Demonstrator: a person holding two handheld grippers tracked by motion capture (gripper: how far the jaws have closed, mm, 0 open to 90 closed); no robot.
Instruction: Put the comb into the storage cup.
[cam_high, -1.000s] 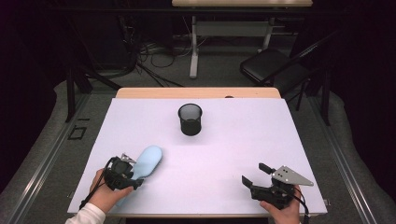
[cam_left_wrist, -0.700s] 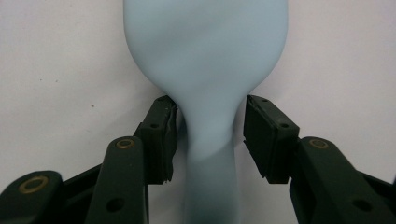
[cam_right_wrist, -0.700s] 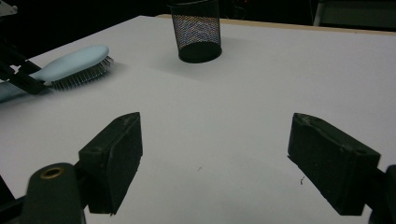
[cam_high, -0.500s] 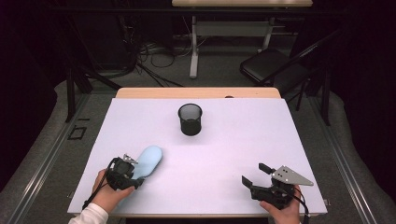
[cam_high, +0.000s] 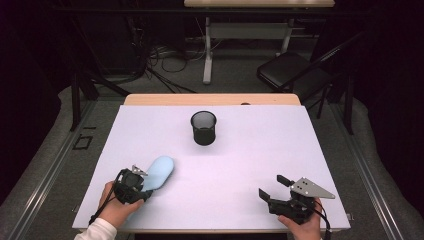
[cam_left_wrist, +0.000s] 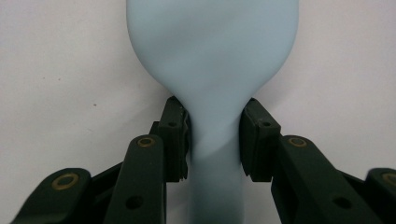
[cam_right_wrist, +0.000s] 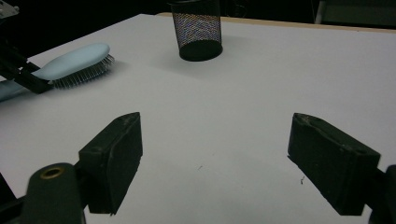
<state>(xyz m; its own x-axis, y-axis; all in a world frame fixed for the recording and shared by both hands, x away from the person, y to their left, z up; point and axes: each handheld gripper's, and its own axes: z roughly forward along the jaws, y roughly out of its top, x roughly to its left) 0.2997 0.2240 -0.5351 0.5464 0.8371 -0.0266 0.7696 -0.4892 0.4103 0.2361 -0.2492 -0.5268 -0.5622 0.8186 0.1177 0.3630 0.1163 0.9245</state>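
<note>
Jaws of the left gripper (cam_left_wrist: 212, 140) have just been closing and now stand narrow around the neck of the pale blue hairbrush (cam_left_wrist: 212, 51), one pad against each side where the handle widens into the head. In the left gripper view the brush runs straight up the middle of the frame, handle at the bottom between the jaws, head filling the upper centre, so its long axis lies in line with the gripper and points away from it. In the high view the brush (cam_high: 159, 171) lies in the lower left on the white table (cam_high: 280, 150), with its head slanting toward the upper right and the left gripper (cam_high: 134, 180) at its handle end. The right gripper view shows the bristles facing down on the tabletop.

Up and to the right of the brush head, near the middle of the high view, stands a black mesh cup (cam_high: 203, 128), upright, mouth open, well apart from the brush. I judge the brush head already points roughly toward it.

Over at the lower right of the high view, the right gripper (cam_high: 274, 192) rests near the table's edge, its jaws wide with nothing between them. The left hand (cam_high: 116, 205) is clearly the nearer one to the brush.
</note>
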